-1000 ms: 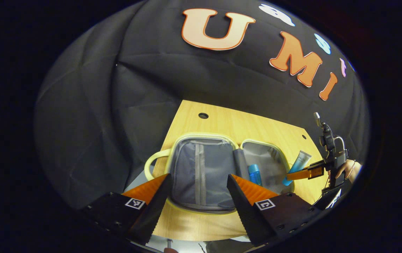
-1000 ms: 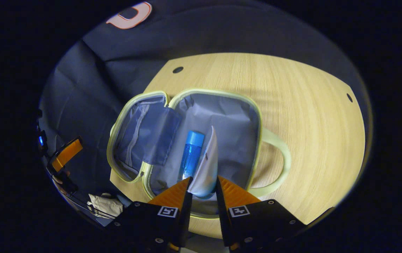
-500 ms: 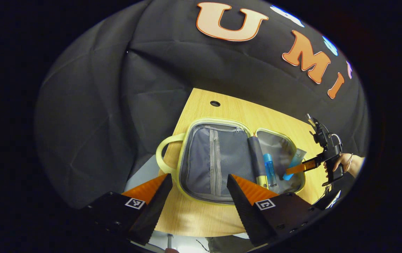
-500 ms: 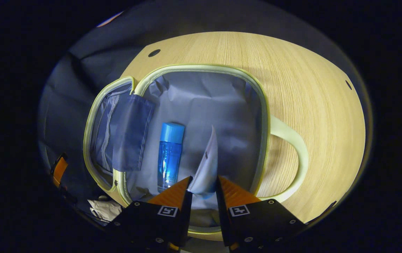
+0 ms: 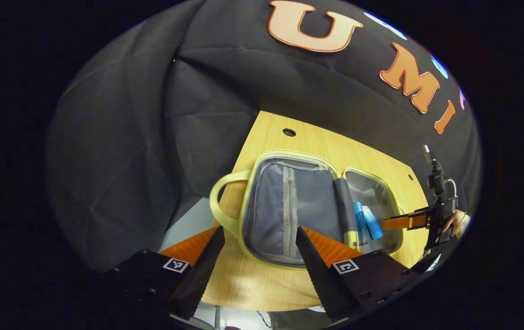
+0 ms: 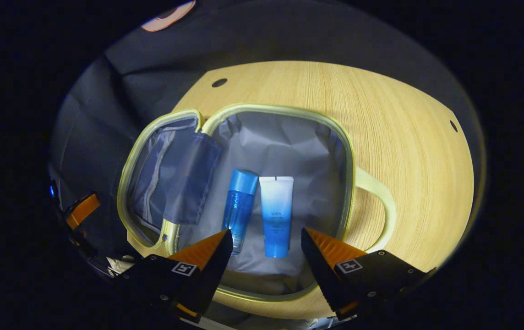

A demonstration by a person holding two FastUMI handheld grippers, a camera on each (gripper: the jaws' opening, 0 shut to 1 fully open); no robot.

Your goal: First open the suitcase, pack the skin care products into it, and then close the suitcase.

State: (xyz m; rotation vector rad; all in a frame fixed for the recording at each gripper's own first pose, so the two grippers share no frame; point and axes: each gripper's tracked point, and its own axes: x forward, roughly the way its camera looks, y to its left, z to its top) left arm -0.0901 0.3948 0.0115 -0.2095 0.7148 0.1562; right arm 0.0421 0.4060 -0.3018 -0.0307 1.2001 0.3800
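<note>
**benchrat:** So where's this at? Starting closest in, the right gripper view has the right gripper point(image 6: 264, 238) with its fingers spread wide and nothing between them, hanging just above the near edge of the open suitcase point(image 6: 262, 109).

**tote_fan:** Yep, and right past those fingertips the tube point(image 6: 275, 215) and the blue bottle point(image 6: 239, 204) lie flat, side by side, on the grey lining of the right half. Looks like the packing part is done, if those two are all the products.

**benchrat:** So closing is what's left. How's that case going to handle?

**tote_fan:** My guess: soft and light. The lining is wrinkly fabric, so the lid half will probably flop rather than swing like a hard shell. The pale green rim looks like the stiffest bit, so he'd want to pinch there or hook the handle point(image 5: 221, 201) sticking off the edge of the surface point(image 6: 381, 114). The bottle looks smooth and round, so it could roll when the halves fold.

**benchrat:** And the left one?

**tote_fan:** In the left gripper view the left gripper point(image 5: 259, 238) is also wide open and empty, held low at the near side, aimed across the zip-pocket half. Farther off, the other gripper's orange fingers reach over the far half, a hand point(image 5: 454, 222) behind it.
</note>
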